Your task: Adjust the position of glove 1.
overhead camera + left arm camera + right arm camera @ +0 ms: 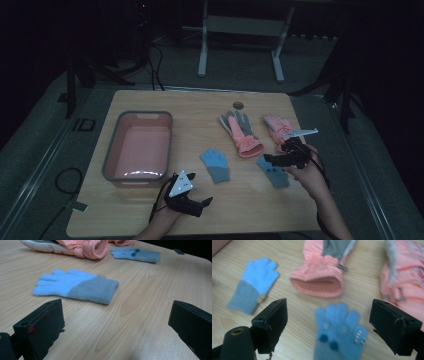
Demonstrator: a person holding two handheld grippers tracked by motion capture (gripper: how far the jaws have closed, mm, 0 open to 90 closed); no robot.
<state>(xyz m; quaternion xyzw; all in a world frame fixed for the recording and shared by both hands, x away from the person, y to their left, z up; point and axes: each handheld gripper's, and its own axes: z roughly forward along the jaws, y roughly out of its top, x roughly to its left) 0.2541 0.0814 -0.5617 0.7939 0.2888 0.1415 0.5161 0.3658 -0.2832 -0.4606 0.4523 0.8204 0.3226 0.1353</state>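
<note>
The right gripper (278,159) is hovering wide open over the dotted blue glove (274,172) near the bench's (150,210) right edge; the left gripper (200,202) is gaping wide near the front edge.

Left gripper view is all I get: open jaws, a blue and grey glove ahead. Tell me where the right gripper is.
Observer: The right gripper is over the second blue glove, at the table's right side.
Operator: Report its jaws.
Observer: Open, one on each side of that glove's fingers in the right gripper view.
Operator: Name any container.
Observer: A pink tub with a grey rim stands at the table's left.
</note>
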